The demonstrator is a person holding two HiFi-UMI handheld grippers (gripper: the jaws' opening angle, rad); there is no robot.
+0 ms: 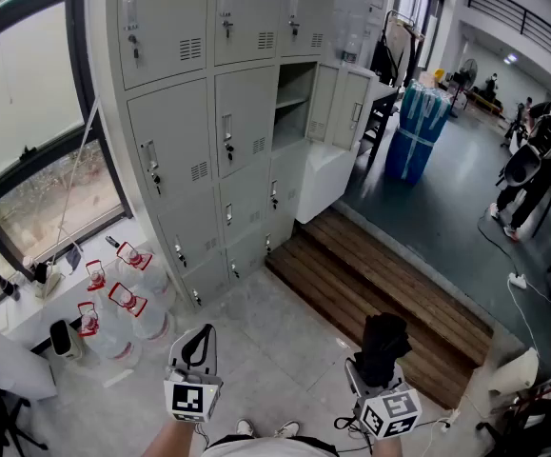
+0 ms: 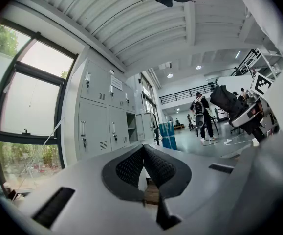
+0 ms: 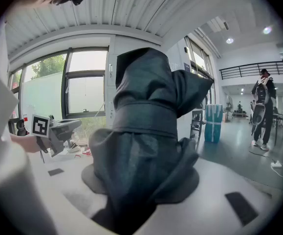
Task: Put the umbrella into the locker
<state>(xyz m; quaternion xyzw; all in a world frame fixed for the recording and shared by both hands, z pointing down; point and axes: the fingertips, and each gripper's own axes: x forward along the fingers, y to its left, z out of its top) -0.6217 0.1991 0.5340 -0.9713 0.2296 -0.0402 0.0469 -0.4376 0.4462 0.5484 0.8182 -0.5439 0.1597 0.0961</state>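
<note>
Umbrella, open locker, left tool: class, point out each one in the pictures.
Umbrella (image 3: 141, 165): right gripper view, dark fabric under the strap.
Open locker (image 1: 292, 127): head view, its inside back wall.
Left tool (image 2: 143, 148): left gripper view, where its closed tips meet.

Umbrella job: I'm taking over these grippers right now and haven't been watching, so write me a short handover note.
Left gripper: jaws together, nothing in them.
Right gripper: clamped on the folded dark umbrella.
Locker bank stands ahead, across the floor; one open compartment has its door swung out.
Done: umbrella is in hand.
Left: go to the open compartment, set the umbrella inside, release.
</note>
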